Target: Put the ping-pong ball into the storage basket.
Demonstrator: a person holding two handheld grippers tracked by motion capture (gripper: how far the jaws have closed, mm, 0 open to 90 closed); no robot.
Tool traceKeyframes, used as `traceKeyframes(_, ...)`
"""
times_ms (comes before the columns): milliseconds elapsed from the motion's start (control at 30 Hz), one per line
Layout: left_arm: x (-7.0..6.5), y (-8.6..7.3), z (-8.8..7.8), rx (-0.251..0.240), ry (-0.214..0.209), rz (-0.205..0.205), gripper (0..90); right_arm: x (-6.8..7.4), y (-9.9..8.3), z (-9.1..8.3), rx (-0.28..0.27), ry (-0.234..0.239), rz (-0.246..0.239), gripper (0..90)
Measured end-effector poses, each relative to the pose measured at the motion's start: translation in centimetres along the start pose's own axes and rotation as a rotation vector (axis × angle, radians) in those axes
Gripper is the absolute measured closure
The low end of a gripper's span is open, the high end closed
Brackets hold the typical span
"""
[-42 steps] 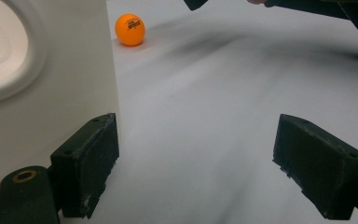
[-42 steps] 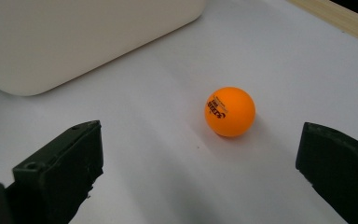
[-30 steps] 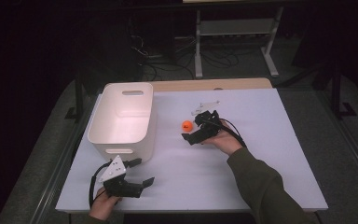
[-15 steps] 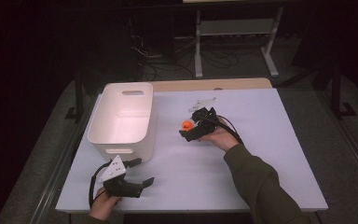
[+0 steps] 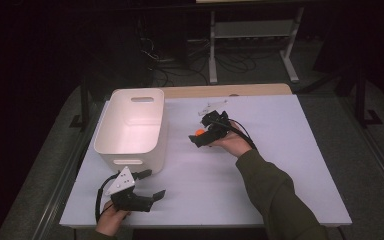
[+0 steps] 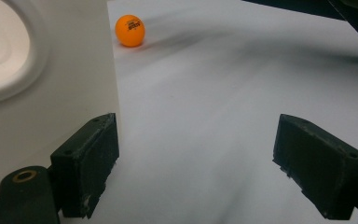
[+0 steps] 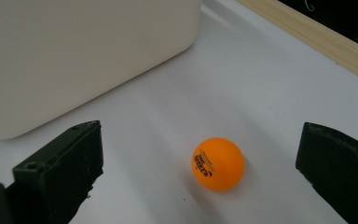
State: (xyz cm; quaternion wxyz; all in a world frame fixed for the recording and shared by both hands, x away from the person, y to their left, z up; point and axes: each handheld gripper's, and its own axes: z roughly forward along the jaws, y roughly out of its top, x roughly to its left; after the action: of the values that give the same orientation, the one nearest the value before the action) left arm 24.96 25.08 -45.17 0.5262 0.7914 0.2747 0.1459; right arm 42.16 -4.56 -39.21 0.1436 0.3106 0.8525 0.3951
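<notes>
An orange ball (image 5: 199, 132) (image 7: 217, 164) (image 6: 130, 31) with black print lies on the white table (image 5: 280, 150), just right of the white bin (image 5: 132, 127). My right gripper (image 5: 200, 136) (image 7: 200, 182) is open, its jaws set wide with the ball lying between them, a little ahead; neither jaw touches it. Close to the table's front left edge, my left gripper (image 5: 150, 185) (image 6: 196, 172) is open and holds nothing. Its left jaw sits close beside the bin's outer wall (image 6: 51, 93).
The bin has a handle slot in its far end and looks empty inside. A small clear item (image 5: 211, 106) lies on the table behind my right gripper. A wooden strip (image 5: 225, 90) (image 7: 307, 37) runs along the far edge. Beyond it stand a metal rack and cables on the floor.
My right gripper has slid leftward toward the bin, and the ball now lies between its open jaws. The left gripper has stayed put.
</notes>
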Motion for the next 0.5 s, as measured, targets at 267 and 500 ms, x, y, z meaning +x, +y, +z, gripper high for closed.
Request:
traceKeyframes(267,0.0,0.0,0.0,0.0,0.001,0.003,14.1,-0.2,0.5,0.6,-0.001,-0.001,0.003,0.3)
traceKeyframes(500,0.0,0.0,0.0,0.0,0.0,-0.002,14.1,-0.3,0.9,1.2,0.002,-0.005,0.011,0.2)
